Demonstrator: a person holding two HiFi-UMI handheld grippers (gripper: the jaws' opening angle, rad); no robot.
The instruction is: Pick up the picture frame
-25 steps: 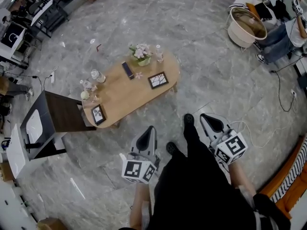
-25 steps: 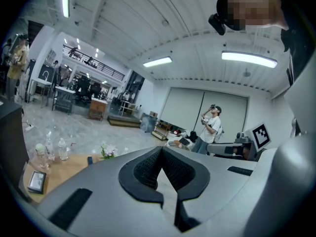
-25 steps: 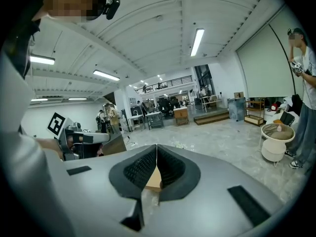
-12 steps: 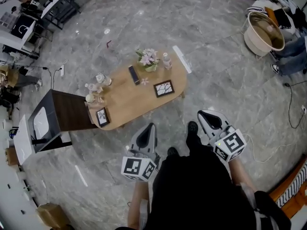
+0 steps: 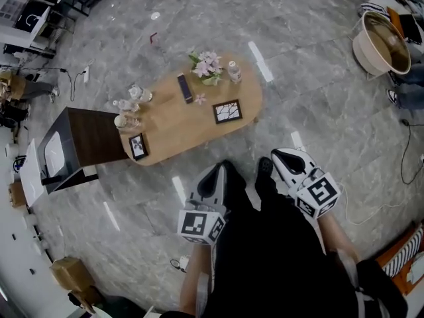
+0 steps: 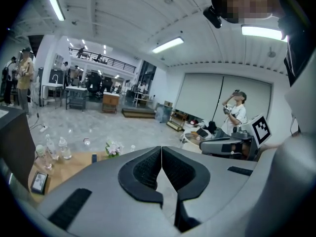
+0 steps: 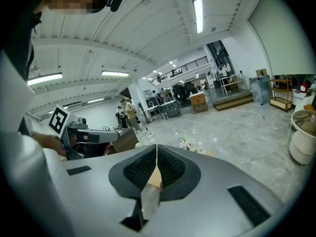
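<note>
A black picture frame with a white branch print lies flat on the right part of the oval wooden table. A smaller black frame lies at the table's near left end; it also shows in the left gripper view. My left gripper and right gripper hang low in front of my body, well short of the table's near edge. Both are shut with nothing between the jaws.
On the table stand a flower vase, a dark remote and small bottles. A dark side cabinet adjoins its left end. A beige tub sits far right, a cardboard box lower left. People stand in the background.
The whole view has shifted as I walk toward the table, which now sits more centred. Both grippers stay shut in front of me; the left one has drifted slightly rightward.
</note>
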